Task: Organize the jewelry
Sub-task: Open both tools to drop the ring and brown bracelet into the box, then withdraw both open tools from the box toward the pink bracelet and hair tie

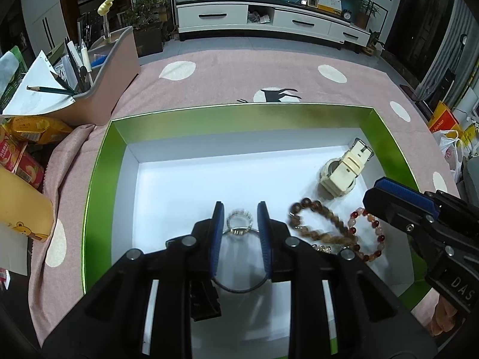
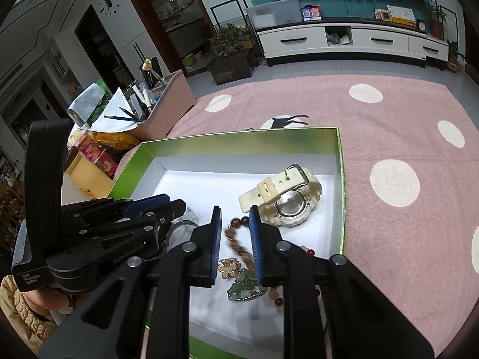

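In the green box [image 1: 98, 161], the silver bangle [image 1: 239, 231] lies between the parted pads of the left hand-held gripper [image 1: 240, 209]; the right hand-held gripper [image 2: 235, 214], also parted, stands over the brown bead bracelet [image 2: 236, 239].

In the right wrist view, the left tool [image 2: 167, 206] carries "GenRobot.AI" on its black body at nine o'clock and "Data Acquisition System" on its rear block. In the left wrist view, the right tool [image 1: 389, 191] shows only "DAS" at four o'clock.
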Available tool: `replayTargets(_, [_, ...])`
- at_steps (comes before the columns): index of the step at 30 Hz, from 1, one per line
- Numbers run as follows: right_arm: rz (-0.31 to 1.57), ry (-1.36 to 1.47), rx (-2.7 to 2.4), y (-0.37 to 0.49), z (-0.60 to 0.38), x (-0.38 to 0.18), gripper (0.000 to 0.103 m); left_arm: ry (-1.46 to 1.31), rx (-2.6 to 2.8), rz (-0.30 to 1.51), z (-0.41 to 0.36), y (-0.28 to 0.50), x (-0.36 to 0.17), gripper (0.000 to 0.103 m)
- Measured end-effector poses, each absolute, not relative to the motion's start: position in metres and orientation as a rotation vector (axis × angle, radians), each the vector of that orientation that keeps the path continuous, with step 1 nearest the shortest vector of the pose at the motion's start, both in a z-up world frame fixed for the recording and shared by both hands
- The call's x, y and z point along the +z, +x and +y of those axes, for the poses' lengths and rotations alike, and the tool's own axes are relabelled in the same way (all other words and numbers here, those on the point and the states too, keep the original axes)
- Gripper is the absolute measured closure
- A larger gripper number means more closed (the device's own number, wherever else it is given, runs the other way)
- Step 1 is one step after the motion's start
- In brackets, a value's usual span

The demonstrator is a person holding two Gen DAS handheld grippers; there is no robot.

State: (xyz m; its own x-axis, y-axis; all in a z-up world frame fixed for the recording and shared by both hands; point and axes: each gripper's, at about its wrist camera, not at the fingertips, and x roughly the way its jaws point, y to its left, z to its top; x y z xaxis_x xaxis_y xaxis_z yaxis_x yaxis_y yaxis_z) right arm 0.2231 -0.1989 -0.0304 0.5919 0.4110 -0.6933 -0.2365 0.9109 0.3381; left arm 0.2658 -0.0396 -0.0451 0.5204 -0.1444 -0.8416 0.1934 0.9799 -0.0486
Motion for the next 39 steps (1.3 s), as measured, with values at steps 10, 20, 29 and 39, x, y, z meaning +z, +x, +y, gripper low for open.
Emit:
replayTargets(10, [0.811,0.194,0.346,0.200,-0.208,-0.015,0.061,0.076,-0.181,0.962,-0.040,0.246,-0.027,0.038])
replayTargets(20, [0.770,0.150,0.232,0.162,-0.226,0.005,0.020,0.098,-0.173,0.909,-0.035,0.204,-0.004,0.010])
replayTargets(29, [0.729,0.065,0.183,0.119,-0.225,0.023,0.005,0.126,-0.133,0.866,-0.027,0.158,0.010,0.004])
replayTargets(39, [0.715,0.027,0.226,0.072,-0.220,0.029,0.003,0.108,-0.120,0.838,-0.015,0.105,0.018,0.002])
